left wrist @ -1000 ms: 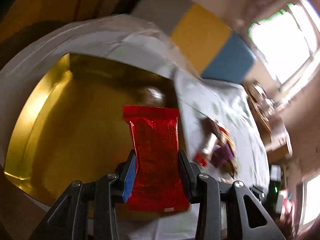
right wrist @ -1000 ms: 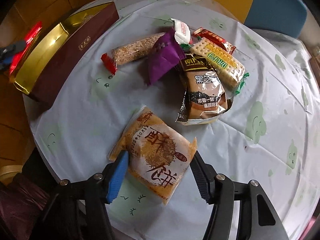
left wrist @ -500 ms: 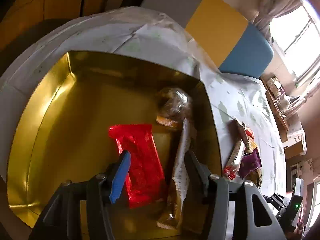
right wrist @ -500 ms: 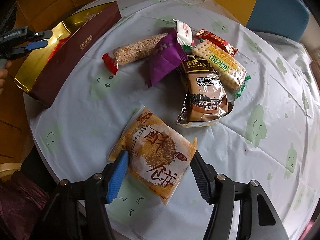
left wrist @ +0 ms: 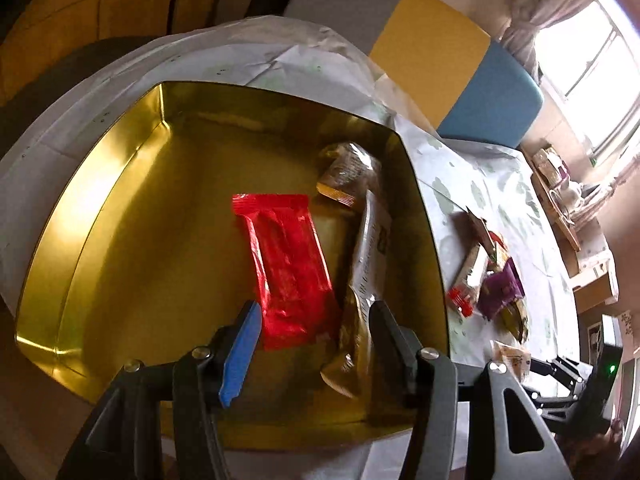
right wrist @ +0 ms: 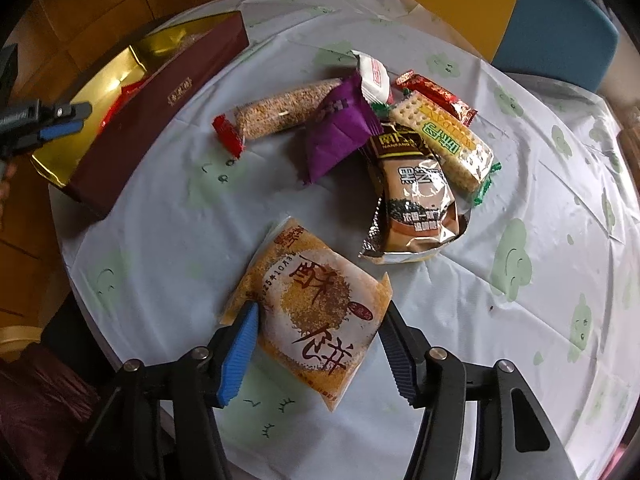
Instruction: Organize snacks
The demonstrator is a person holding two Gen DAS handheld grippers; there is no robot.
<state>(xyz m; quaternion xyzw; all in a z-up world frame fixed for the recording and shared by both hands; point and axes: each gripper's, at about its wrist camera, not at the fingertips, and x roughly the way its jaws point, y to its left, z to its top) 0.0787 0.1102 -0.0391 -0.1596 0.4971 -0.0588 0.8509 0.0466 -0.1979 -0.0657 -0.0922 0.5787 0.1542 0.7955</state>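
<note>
The left claw (left wrist: 316, 344) is hanging over the gold-lined box (left wrist: 100, 208) with its jaws standing apart and nothing pinched between them. A second ago those jaws were clamped on the red packet (left wrist: 286, 264); they opened within that second, and the packet is now lying flat on the box floor, just beside a tall pale wrapper (left wrist: 370, 256) leaning along the right wall and a clear bag of brown snacks (left wrist: 348, 172) behind it. That is one more snack stowed, so the left claw is looking free to fetch another.

The right claw (right wrist: 320, 332) is straddling the orange pastry pouch (right wrist: 312, 308) on the bench (right wrist: 540, 200), and its jaws have just been closing a little. The blue pad is touching the pouch's left edge while the black pad is sitting just at the right edge; the pouch is lying on the cloth, not yet lifted, so I judge the grip is only forming.

Waiting further off are a sesame stick (right wrist: 280, 114), a purple packet (right wrist: 340, 132), a white candy (right wrist: 376, 76), a red-foil sweet (right wrist: 436, 92), a green-lettered cracker pack (right wrist: 444, 140) and a brown sachet (right wrist: 416, 196).

The sachet is reading "NANFANG" under Chinese characters; the pouch is showing two large brush characters, 酥饼. Gold lettering on the box's maroon side is too small to read.
</note>
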